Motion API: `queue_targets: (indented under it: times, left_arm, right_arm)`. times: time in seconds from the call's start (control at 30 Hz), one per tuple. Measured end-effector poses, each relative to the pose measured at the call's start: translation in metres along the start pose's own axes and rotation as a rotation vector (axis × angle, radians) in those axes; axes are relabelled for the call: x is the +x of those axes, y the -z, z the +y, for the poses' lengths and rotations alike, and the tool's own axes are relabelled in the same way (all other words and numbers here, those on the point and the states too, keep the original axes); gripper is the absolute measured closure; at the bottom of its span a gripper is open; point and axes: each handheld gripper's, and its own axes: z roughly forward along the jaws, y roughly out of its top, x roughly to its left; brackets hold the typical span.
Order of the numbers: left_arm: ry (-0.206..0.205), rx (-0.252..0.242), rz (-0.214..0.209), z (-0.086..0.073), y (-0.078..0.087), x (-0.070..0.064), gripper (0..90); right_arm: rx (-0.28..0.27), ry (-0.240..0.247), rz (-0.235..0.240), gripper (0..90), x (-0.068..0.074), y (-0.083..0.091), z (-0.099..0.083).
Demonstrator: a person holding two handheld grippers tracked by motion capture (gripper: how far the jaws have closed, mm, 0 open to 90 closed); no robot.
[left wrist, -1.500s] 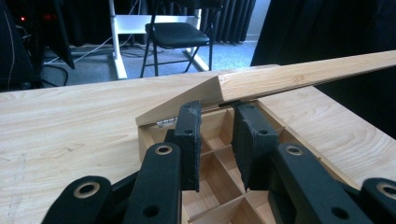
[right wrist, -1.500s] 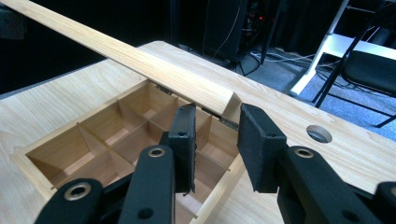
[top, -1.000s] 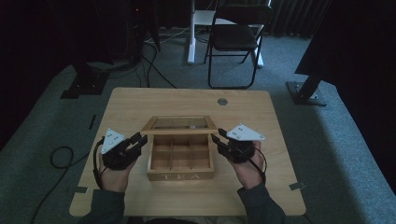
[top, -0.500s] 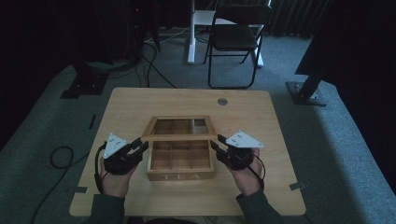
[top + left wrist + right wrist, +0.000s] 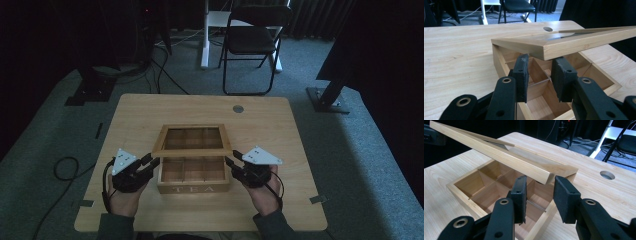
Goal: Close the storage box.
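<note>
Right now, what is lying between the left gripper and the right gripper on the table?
In the high view, the open wooden tea box lies between the left gripper and the right gripper, its lid half raised.

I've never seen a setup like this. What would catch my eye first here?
Probably the wooden tea box near the table's front edge, its glass-paned lid tilted half open over bare wooden compartments. Next, the black tongs a person holds at either side: the left tongs and right tongs, both open, reach under the lid's front corners. Beyond the table stands a dark folding chair.
</note>
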Motion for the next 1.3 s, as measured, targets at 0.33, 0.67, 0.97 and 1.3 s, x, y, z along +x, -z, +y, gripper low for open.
queue_targets:
  times: [0.33, 0.67, 0.97, 1.3]
  left_arm:
    - [0.007, 0.01, -0.006, -0.009, 0.0, 0.0, 65.8]
    - [0.013, 0.026, 0.0, -0.019, 0.0, -0.001, 65.8]
    - [0.021, 0.038, -0.001, -0.026, -0.002, -0.002, 65.8]
    - [0.025, 0.047, 0.003, -0.031, -0.002, -0.003, 65.9]
  right_arm:
    - [0.016, 0.01, -0.004, 62.4, 0.003, -0.002, -0.008]
    - [0.035, 0.021, -0.004, 61.8, 0.006, -0.004, -0.017]
    - [0.043, 0.027, -0.003, 60.7, 0.008, -0.006, -0.024]
    - [0.051, 0.031, -0.006, 60.6, 0.01, -0.007, -0.029]
